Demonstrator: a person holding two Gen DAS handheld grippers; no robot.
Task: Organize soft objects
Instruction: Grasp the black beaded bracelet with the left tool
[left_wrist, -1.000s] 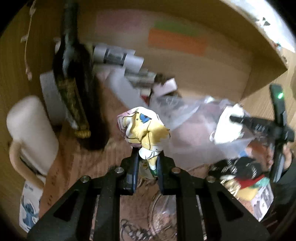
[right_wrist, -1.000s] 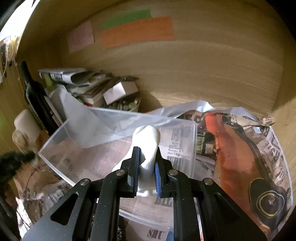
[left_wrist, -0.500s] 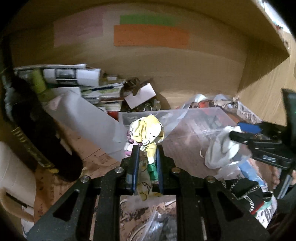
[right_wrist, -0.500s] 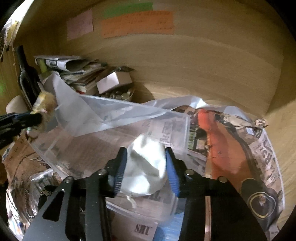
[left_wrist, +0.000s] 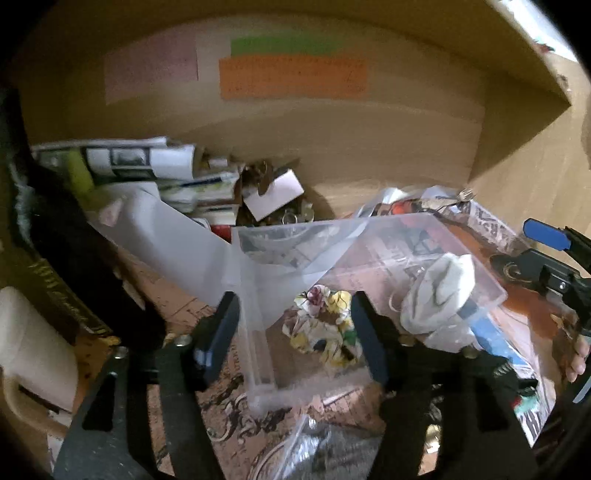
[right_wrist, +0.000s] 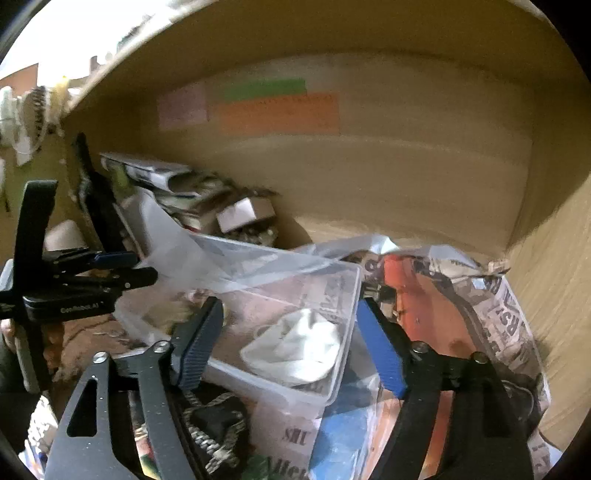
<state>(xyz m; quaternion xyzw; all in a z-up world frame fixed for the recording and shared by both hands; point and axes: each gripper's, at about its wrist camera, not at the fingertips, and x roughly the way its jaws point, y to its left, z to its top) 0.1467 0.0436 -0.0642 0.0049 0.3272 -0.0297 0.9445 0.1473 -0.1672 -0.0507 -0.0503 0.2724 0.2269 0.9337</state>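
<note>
A clear plastic box (left_wrist: 491, 291) stands on newspaper inside a wooden shelf; it also shows in the right wrist view (right_wrist: 351, 295). A yellow flowered soft cloth (left_wrist: 325, 328) lies in the box between the fingers of my open left gripper (left_wrist: 295, 332). A white soft cloth (left_wrist: 439, 295) lies at the box's right side; in the right wrist view the white cloth (right_wrist: 295, 347) lies in the box between the fingers of my open right gripper (right_wrist: 288, 343). Both grippers hold nothing. The left gripper also shows in the right wrist view (right_wrist: 122, 267).
A dark bottle (left_wrist: 62, 251) and a cream mug (left_wrist: 33, 347) stand at the left. Stacked papers (left_wrist: 147, 162) and a loose clear lid (left_wrist: 177, 251) lie behind the box. Newspaper (right_wrist: 491, 317) covers the right. A black braided item (right_wrist: 218, 428) lies in front.
Both grippers have opened and let go. The flowered cloth and the white cloth have dropped into the clear box. Both grippers have drawn back a little.
</note>
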